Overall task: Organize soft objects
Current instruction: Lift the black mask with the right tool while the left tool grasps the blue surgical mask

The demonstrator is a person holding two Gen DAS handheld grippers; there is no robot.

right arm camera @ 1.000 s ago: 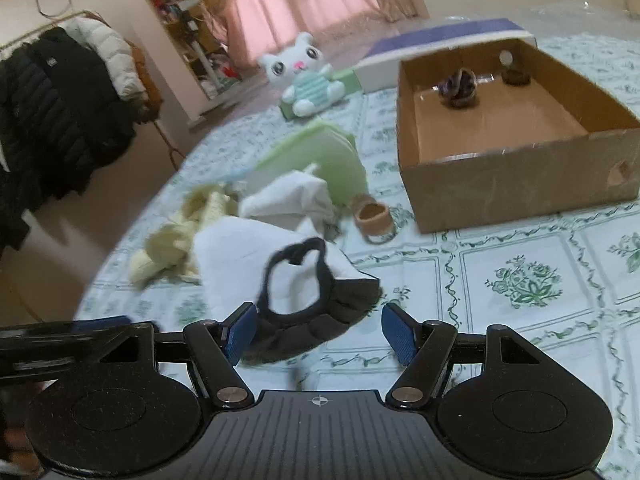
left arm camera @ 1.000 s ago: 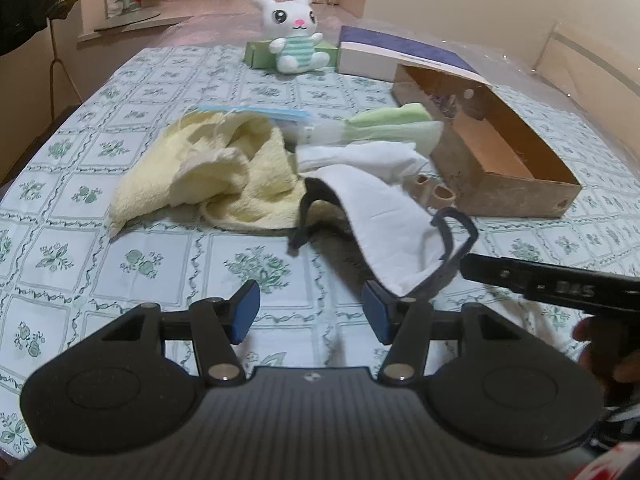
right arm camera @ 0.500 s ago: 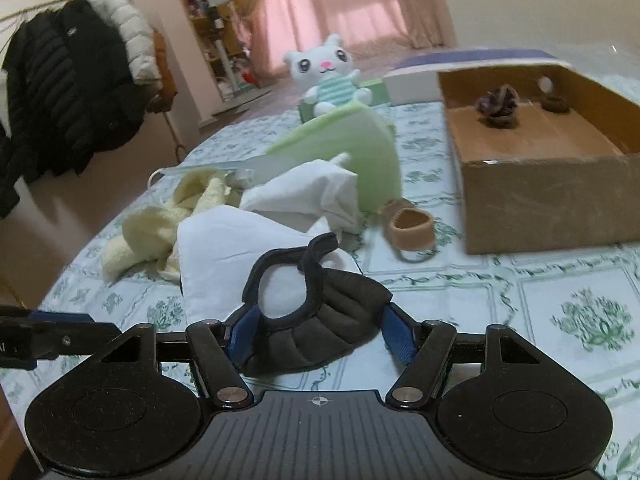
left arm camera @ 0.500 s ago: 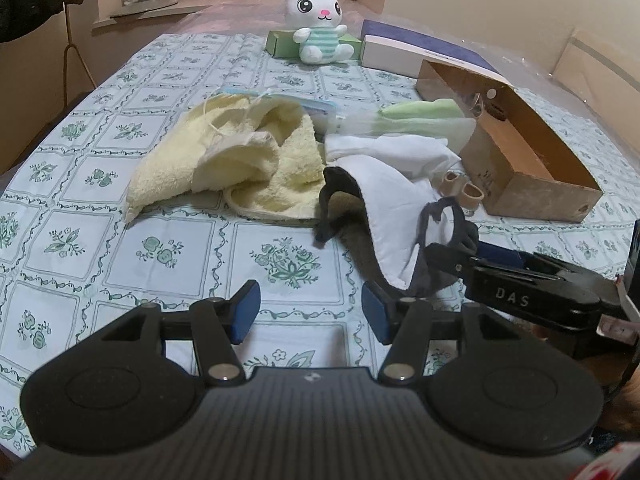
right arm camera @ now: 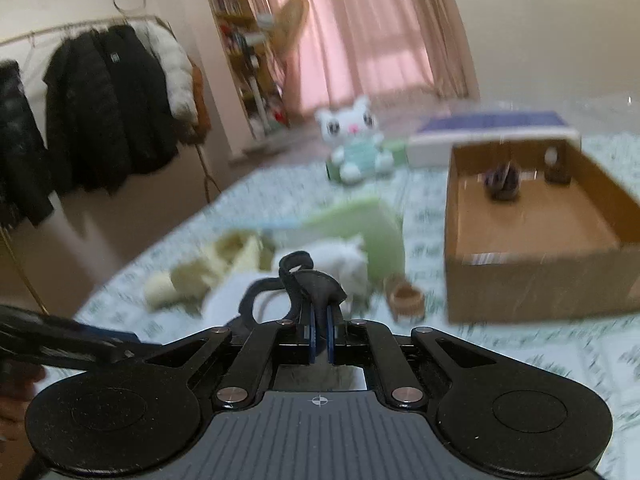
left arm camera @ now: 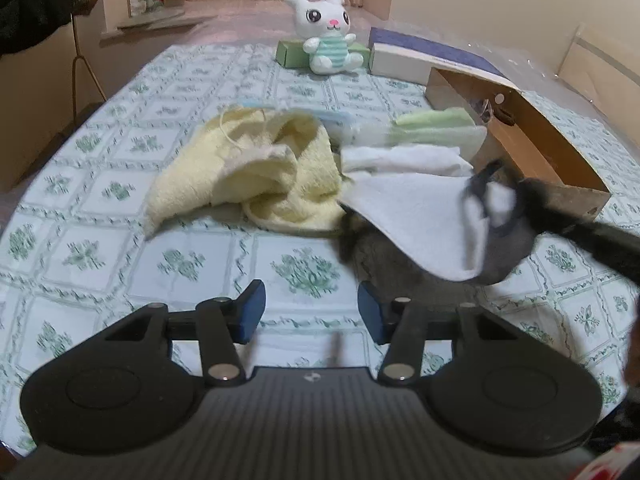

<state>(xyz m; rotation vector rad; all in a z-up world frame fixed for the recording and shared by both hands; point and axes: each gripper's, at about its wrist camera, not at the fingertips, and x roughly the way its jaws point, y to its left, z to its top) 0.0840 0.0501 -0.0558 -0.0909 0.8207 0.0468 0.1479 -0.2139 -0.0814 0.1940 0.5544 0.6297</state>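
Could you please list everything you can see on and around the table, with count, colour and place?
face mask: one, dark grey with a white lining, near edge of the pile, pinched in the right gripper
yellow towel: one, pale yellow, crumpled mid-table
white cloth: one, white, behind the mask
green cloth: one, light green, folded beside the box
cardboard box: one, brown, open, two small dark items inside
plush toy: one, white with green stripes, far end
flat box: one, white with dark blue top, beside the toy
coats: several, black and white, on a rack
left gripper: black, blue pads, nothing between them
right gripper: black, closed on the mask
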